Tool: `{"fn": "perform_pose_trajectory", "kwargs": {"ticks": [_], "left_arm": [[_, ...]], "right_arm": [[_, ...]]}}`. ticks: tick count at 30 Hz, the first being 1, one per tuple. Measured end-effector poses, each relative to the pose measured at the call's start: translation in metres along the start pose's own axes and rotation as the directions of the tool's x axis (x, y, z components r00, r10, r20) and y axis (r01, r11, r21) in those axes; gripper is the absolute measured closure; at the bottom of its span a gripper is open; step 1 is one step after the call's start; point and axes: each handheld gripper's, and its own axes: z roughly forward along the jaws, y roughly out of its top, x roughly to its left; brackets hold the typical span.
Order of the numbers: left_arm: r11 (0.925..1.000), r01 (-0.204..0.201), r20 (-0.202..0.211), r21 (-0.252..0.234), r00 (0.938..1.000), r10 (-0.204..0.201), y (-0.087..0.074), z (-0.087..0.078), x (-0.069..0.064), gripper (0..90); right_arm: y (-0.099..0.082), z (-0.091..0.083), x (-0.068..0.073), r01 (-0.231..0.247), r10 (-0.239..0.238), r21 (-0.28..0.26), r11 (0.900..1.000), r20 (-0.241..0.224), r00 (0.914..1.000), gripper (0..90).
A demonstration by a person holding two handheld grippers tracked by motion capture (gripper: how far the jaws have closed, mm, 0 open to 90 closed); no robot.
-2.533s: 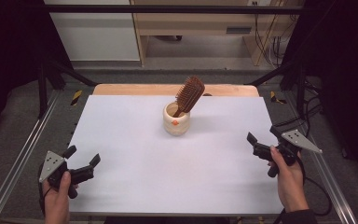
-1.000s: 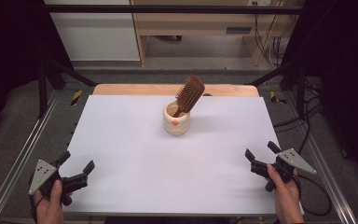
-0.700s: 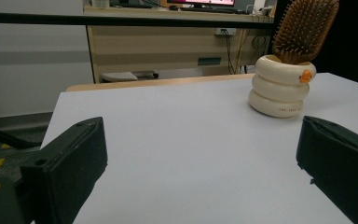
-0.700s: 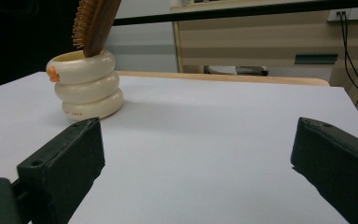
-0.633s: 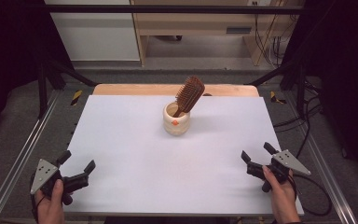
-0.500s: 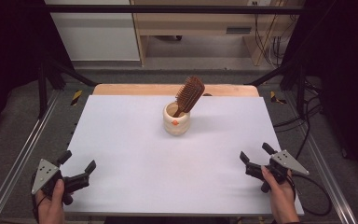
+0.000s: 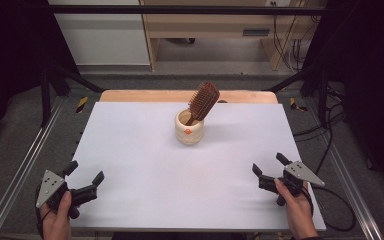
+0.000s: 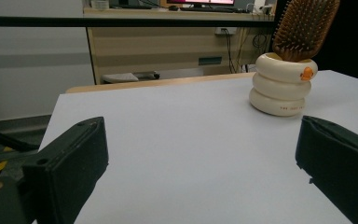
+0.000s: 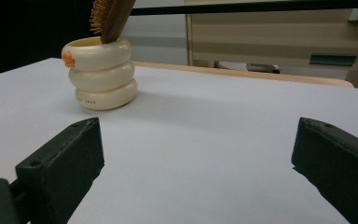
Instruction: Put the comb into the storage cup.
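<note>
A cream ribbed cup (image 7: pixel 189 128) stands on the white table (image 7: pixel 145 170) toward the back middle; it also shows as the cup (image 8: pixel 282 85) and the cup (image 9: pixel 101 79) in the gripper views. A brown wooden hairbrush (image 7: pixel 202 102) leans in it, head up and tilted right. My left gripper (image 7: pixel 84 173) rests at the front left corner, open and empty. My right gripper (image 7: pixel 269 164) lies near the front right edge, open and empty. Both point toward the cup from a distance.
A wooden board edge (image 7: pixel 185 95) runs along the table's back. Metal rails (image 7: pixel 20 175) flank the table on both sides. Cables (image 7: pixel 330 150) trail off at the right. A desk and white cabinet stand beyond the table.
Both hands have drawn back toward the front edge of the table, the right gripper also drifting slightly left. Cup and brush have stayed put.
</note>
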Motion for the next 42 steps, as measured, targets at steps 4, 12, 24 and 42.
{"fn": "perform_pose_trajectory", "kwargs": {"ticks": [4, 12, 24, 42], "left_arm": [[1.0, 0.0, 0.006, 0.001, 1.0, 0.0, 0.0, 0.001, -0.001, 2.4], [1.0, 0.004, 0.016, -0.004, 0.9999, -0.003, 0.0, 0.002, -0.002, 2.4], [0.9999, 0.0, 0.039, -0.015, 0.9993, 0.001, 0.0, 0.003, -0.005, 2.3], [0.9994, 0.005, 0.065, -0.035, 0.9979, -0.003, 0.0, 0.007, -0.007, 2.1]], "right_arm": [[0.0, 0.002, 0.002, 0.006, -0.006, 0.003, 1.0, -0.006, 1.0, 2.6], [0.001, 0.005, 0.004, -0.001, 0.001, 0.001, 1.0, -0.019, 0.9998, 2.7], [0.004, 0.012, 0.009, 0.015, -0.015, -0.001, 0.9999, -0.036, 0.9992, 2.9], [0.009, 0.03, 0.029, 0.051, -0.052, -0.013, 0.9986, -0.096, 0.994, 2.6]]}}
